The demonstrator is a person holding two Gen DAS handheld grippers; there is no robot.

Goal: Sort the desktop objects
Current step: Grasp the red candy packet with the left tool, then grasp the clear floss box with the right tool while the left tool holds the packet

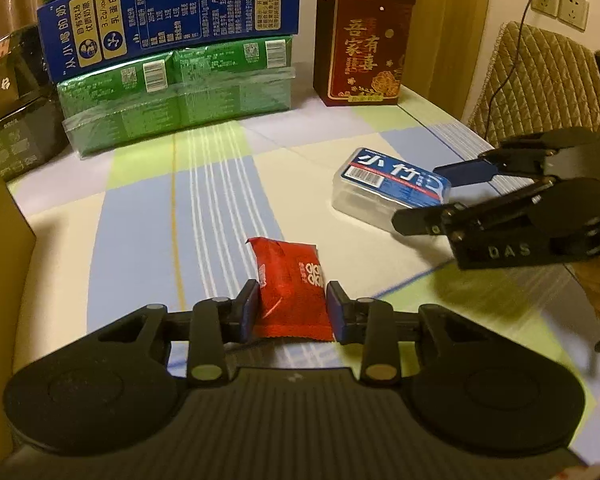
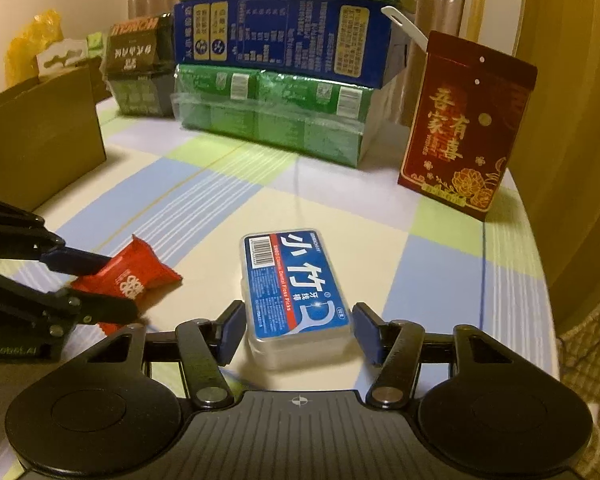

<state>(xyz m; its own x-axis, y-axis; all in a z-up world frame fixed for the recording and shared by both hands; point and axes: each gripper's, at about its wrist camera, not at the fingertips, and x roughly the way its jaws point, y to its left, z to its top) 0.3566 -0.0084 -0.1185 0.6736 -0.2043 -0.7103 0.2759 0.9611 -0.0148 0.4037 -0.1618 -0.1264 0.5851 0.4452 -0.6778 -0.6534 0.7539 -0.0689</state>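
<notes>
A red snack packet (image 1: pixel 288 276) lies on the checked tablecloth (image 1: pixel 140 220). My left gripper (image 1: pixel 294 310) is shut on it, a blue pad pressed on each side. The right wrist view shows the same grip (image 2: pixel 120 286) on the packet (image 2: pixel 140 268) at the left. A clear dental floss box with a blue label (image 2: pixel 296 276) lies flat to the right of the packet. My right gripper (image 2: pixel 300 332) straddles its near end, both pads against its long sides. In the left wrist view that gripper (image 1: pixel 416 196) spans the floss box (image 1: pixel 380 184).
At the back stands a stack of green and blue cartons (image 1: pixel 172 52), with a tall red gift box (image 2: pixel 464 136) to its right. A brown cardboard box (image 2: pixel 40 140) and black boxes (image 2: pixel 140 72) line the left side. The table edge (image 2: pixel 540 280) runs close on the right.
</notes>
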